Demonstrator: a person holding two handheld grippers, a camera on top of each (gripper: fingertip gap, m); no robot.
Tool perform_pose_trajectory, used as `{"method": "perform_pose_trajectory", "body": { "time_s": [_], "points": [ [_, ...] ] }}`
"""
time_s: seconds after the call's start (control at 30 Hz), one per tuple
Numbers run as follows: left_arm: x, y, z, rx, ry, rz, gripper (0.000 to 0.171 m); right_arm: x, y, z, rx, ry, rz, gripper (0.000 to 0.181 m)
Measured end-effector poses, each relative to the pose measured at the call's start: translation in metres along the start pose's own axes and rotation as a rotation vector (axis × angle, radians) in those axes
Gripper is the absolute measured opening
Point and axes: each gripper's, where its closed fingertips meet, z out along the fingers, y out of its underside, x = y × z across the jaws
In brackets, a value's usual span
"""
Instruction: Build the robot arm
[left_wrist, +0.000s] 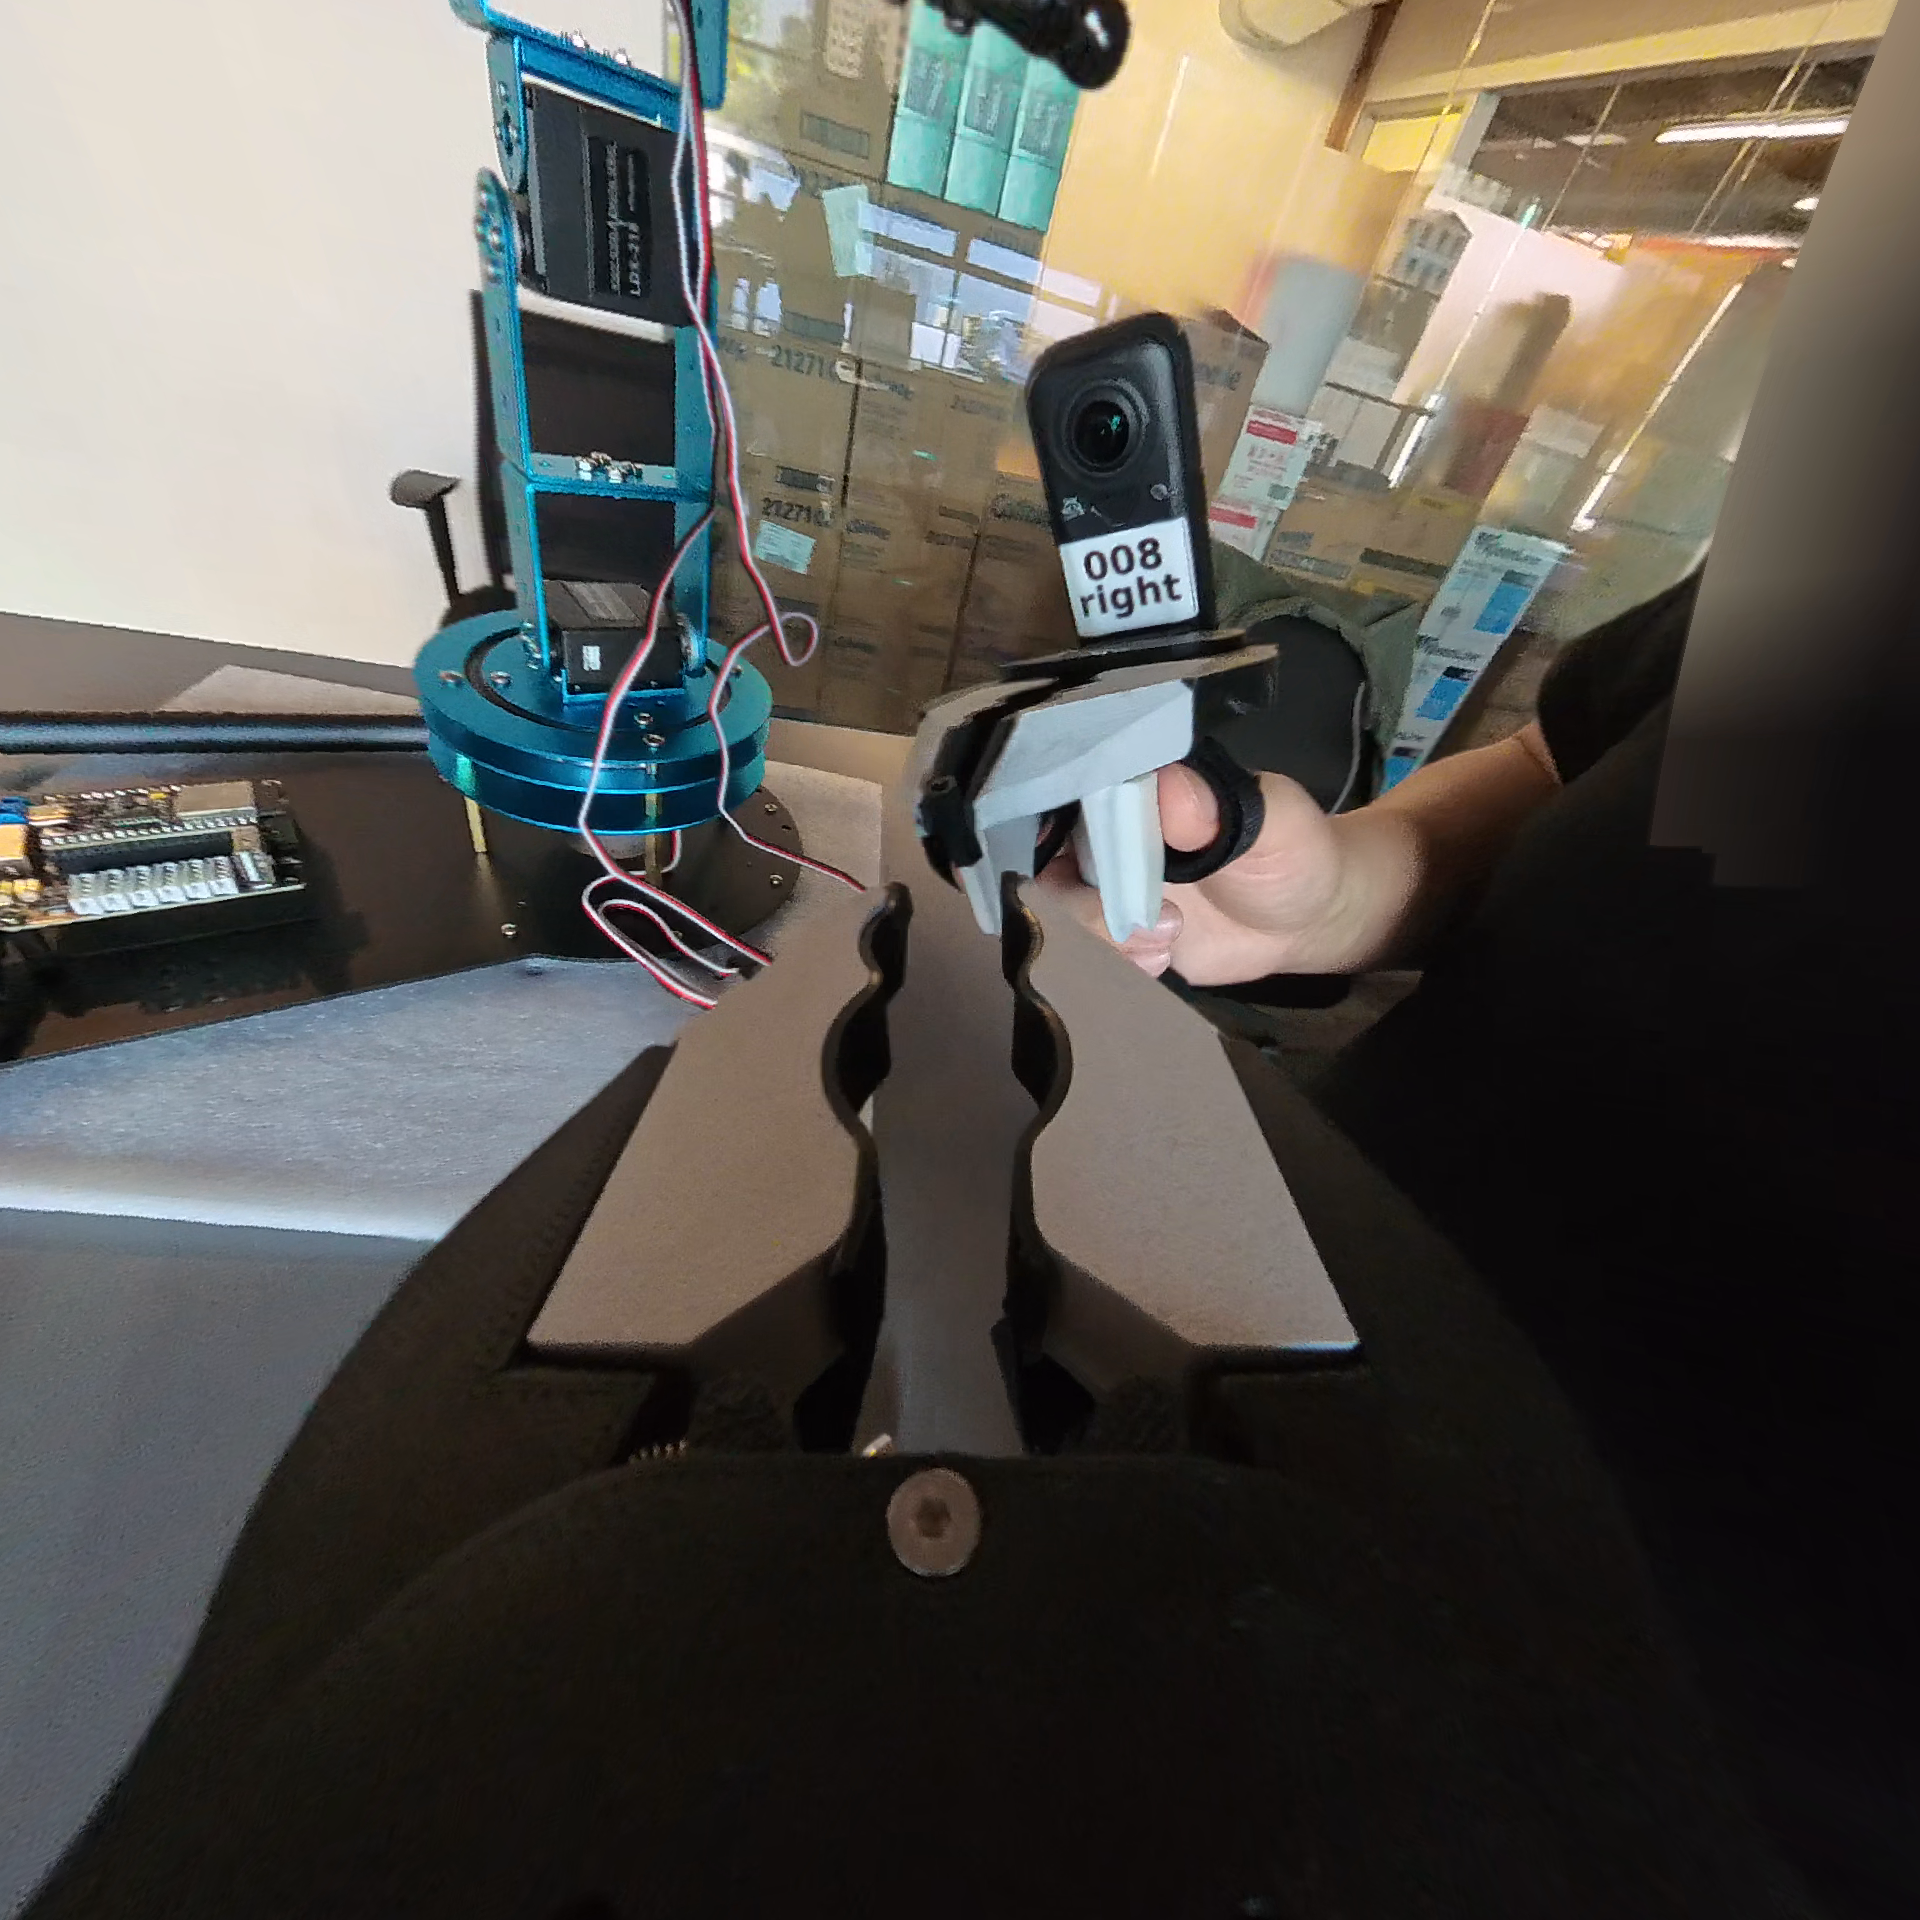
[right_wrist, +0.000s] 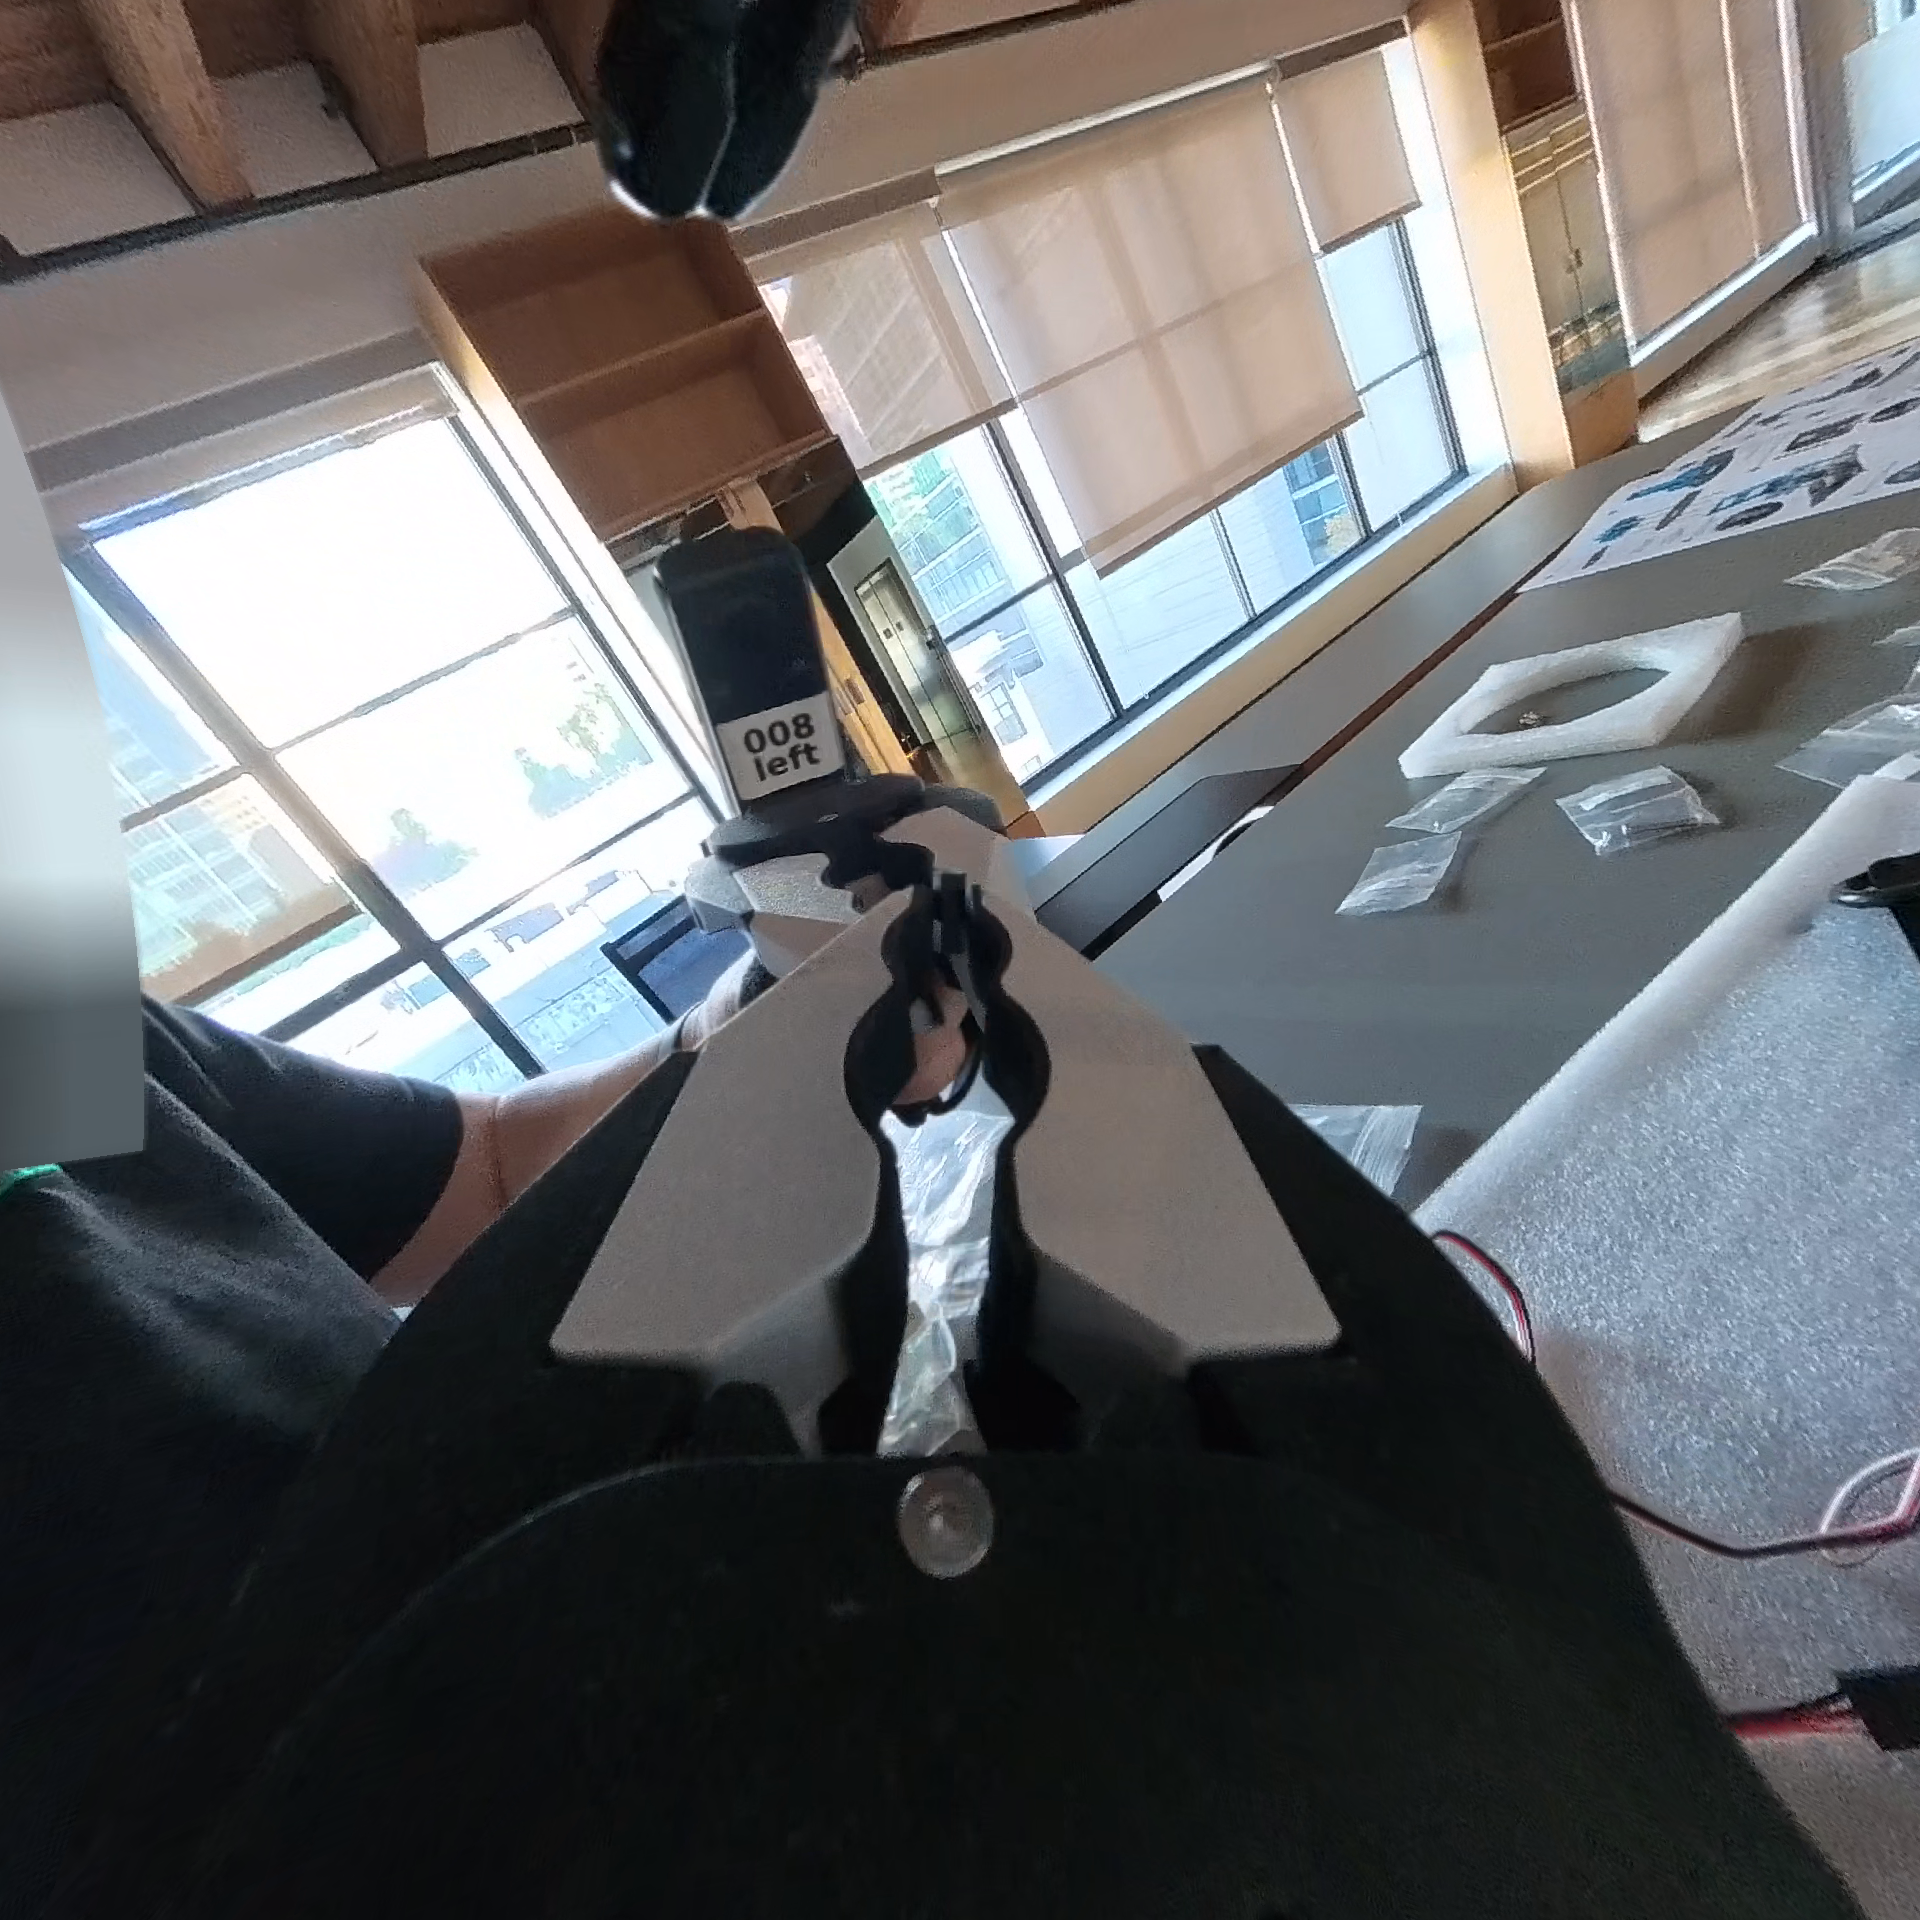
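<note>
Only the left wrist view shows the blue metal robot arm (left_wrist: 597, 436), standing upright on its round base on the dark bench (left_wrist: 208, 966). Three black servo blocks show in its frame. Red, white and black wires (left_wrist: 717, 582) hang loose from it and coil on the bench and on the edge of a grey foam sheet (left_wrist: 312, 1091). To its left lies one circuit board (left_wrist: 145, 847), flat on the bench. Stacked cardboard boxes (left_wrist: 883, 520) fill the background behind glass.

Only the right wrist view shows the far stretch of bench (right_wrist: 1351, 935) with one white foam frame (right_wrist: 1725, 691), square with a cut-out middle. At least five small clear plastic bags (right_wrist: 1642, 810) lie near it, and a printed sheet (right_wrist: 1766, 478) lies farther back. Large windows with half-drawn blinds (right_wrist: 1143, 353) stand behind.

The left tool (left_wrist: 951, 904) hangs above the foam sheet with its fingers parted by a narrow gap and nothing between them. The right tool (right_wrist: 940, 899), seen from its own camera, has its tips pressed together, holding nothing. In the left view it sits just beyond the left tool's tips, held by a hand (left_wrist: 1257, 894). Each tool carries one black camera with a white label.
</note>
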Motion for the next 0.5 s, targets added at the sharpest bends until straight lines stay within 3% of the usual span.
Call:
{"method": "perform_pose_trajectory", "body": {
  "time_s": [0.33,0.5],
  "points": [
    [-0.012,0.004,0.001,0.009,0.037,-0.083,0.0,0.016,0.004,0.004,0.017,0.039,-0.004,0.004],
    [-0.017,0.011,0.001,0.007,0.035,-0.107,0.0,0.022,0.009,0.005,0.032,0.039,0.03,0.004]
  ]
}}
